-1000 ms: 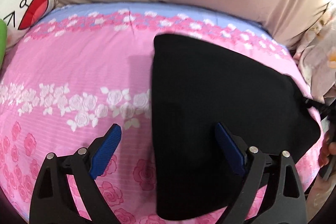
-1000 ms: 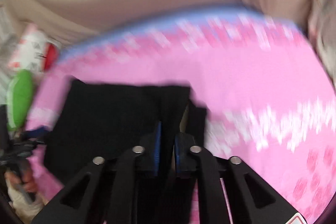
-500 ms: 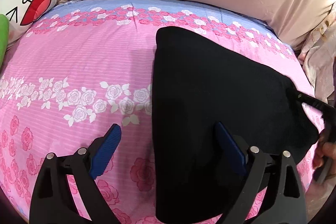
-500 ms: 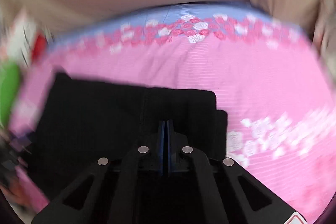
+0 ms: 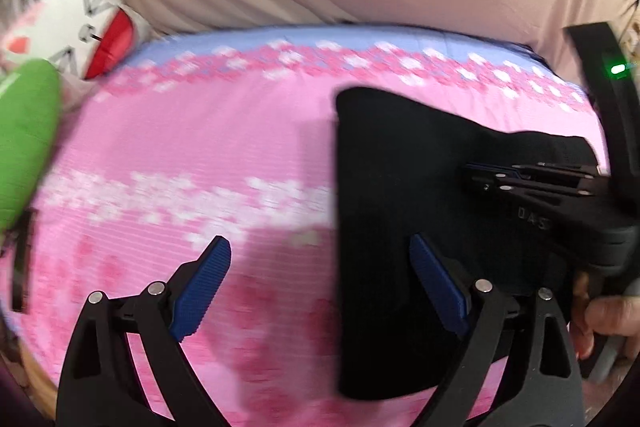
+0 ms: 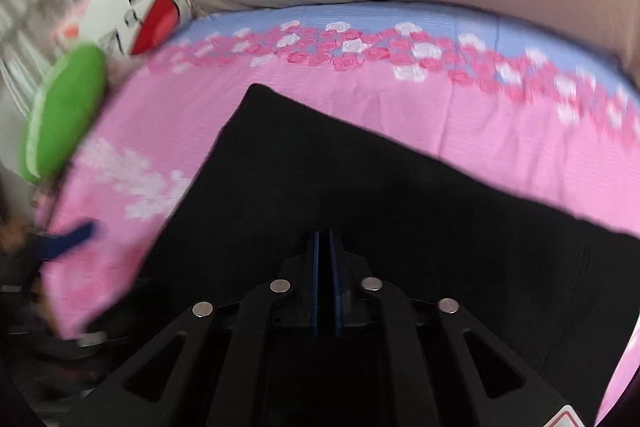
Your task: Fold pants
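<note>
Pants (image 5: pixel 400 211) lie folded on bedsheet (image 5: pixel 200 155), long axis running front-to-back.

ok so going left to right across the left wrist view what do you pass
green plush cushion → white cartoon-face pillow with a red mouth → pink rose-print bedsheet → folded black pants → right gripper, fingers shut

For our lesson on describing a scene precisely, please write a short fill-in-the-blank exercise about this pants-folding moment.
1. The folded pants are ____ in colour.
2. The left gripper has its jaws ____.
3. The right gripper has its jaws ____.
4. The plush beside the rose-print bedsheet is ____.

Missing words: black; open; shut; green
</note>
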Demonstrator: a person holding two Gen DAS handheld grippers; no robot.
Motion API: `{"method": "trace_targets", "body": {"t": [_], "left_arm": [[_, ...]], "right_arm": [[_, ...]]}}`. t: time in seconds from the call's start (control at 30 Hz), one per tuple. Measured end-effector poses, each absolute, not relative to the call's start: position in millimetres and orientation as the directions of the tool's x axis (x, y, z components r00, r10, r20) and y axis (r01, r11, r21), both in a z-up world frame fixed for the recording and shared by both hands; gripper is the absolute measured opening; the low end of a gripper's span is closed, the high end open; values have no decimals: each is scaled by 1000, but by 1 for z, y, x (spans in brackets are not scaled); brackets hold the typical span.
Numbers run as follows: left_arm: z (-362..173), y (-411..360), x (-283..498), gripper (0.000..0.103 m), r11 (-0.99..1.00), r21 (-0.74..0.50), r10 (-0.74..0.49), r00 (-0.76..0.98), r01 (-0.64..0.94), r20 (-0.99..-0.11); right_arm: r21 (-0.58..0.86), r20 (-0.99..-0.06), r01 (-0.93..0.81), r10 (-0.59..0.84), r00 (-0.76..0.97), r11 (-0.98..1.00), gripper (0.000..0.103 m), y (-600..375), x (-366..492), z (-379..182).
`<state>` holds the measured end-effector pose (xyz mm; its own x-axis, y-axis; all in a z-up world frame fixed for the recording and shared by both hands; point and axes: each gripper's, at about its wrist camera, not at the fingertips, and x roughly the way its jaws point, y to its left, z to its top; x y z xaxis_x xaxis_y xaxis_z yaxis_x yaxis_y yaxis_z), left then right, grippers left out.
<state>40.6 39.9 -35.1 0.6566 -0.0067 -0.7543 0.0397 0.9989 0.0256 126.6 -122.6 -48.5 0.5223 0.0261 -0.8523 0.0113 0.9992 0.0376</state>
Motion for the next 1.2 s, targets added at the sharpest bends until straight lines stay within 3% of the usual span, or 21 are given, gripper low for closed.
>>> {"method": "trace_targets", "body": {"t": [0.17,0.33,0.5,0.83,0.87,0.97,1.03,1.07,1.1,1.13,1.2], "left_arm": [[-31,76,43,89,996,64,84,655,-55,-751],[-42,88,51,89,987,116,159,628,-109,-762],[-49,84,55,89,984,144,178,611,-105,-771],[-52,58,56,89,986,152,161,603,-67,-781],[-51,53,56,89,986,154,159,603,-61,-781],[-45,41,51,89,986,156,154,612,-51,-775],[-36,37,45,90,992,122,115,619,-31,-777],[-33,36,42,92,995,94,85,619,-18,-781],[-29,34,38,97,999,45,31,617,6,-786],[-28,33,35,98,1000,2,-14,612,25,-791],[-32,28,32,98,995,-76,-96,581,60,-808]], "right_arm": [[82,-807,-41,90,584,996,8,-99,131,-11],[40,-863,-72,71,500,997,5,-75,173,-65],[134,-824,-85,159,543,987,10,-81,143,-21],[17,-825,221,-111,555,975,11,-192,-12,-18],[25,-826,248,-119,551,969,1,-204,-23,-23],[193,-809,285,-12,588,939,0,-238,-46,-28],[196,-789,299,-30,613,934,7,-240,-57,-14],[170,-776,310,-66,627,935,21,-239,-63,-6],[152,-767,321,-94,635,935,44,-239,-68,1],[143,-763,330,-109,637,933,51,-240,-72,2],[166,-759,339,-99,643,926,55,-245,-79,0]]}}
